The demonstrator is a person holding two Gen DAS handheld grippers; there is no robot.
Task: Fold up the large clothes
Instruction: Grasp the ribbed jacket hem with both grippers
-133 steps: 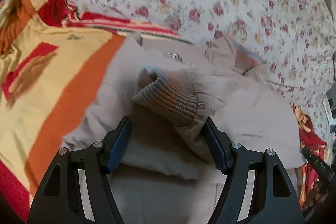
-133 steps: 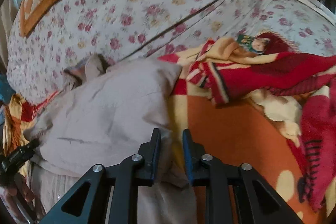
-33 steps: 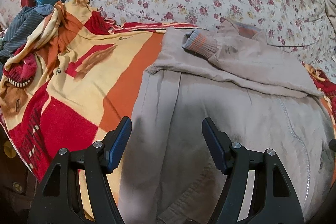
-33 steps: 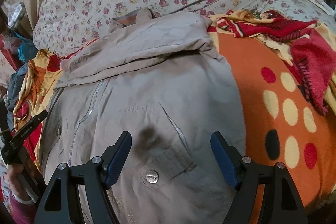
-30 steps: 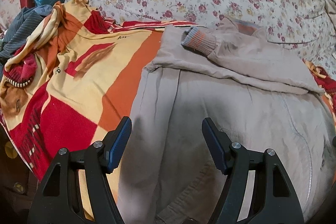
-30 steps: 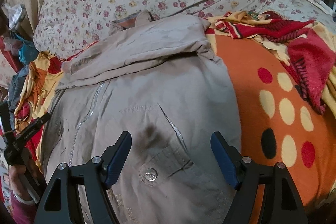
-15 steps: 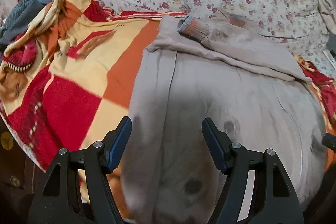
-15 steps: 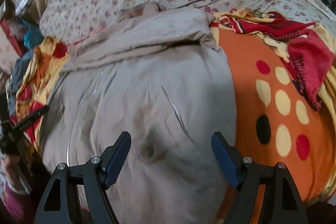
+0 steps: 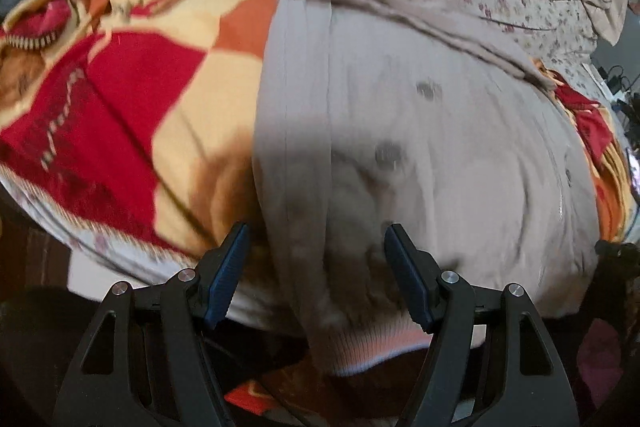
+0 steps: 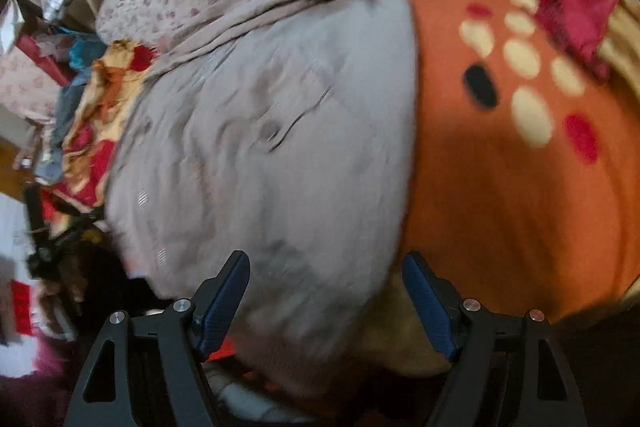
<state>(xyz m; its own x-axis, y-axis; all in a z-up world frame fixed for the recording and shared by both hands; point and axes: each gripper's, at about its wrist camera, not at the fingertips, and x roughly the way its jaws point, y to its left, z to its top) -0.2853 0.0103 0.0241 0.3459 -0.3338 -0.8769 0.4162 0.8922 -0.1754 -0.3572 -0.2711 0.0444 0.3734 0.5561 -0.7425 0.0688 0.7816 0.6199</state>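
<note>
A beige jacket (image 9: 420, 147) lies spread on a patterned blanket (image 9: 140, 99) over the bed, its sleeves folded across the top. The left gripper (image 9: 316, 267) and right gripper (image 10: 326, 291) hover above its hem, fingers apart, gripping nothing.

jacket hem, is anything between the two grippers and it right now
Nothing visible is in the way. The left gripper and right gripper both have open jaws directly over the near hem of the beige jacket, which lies bare on the patterned blanket.
</note>
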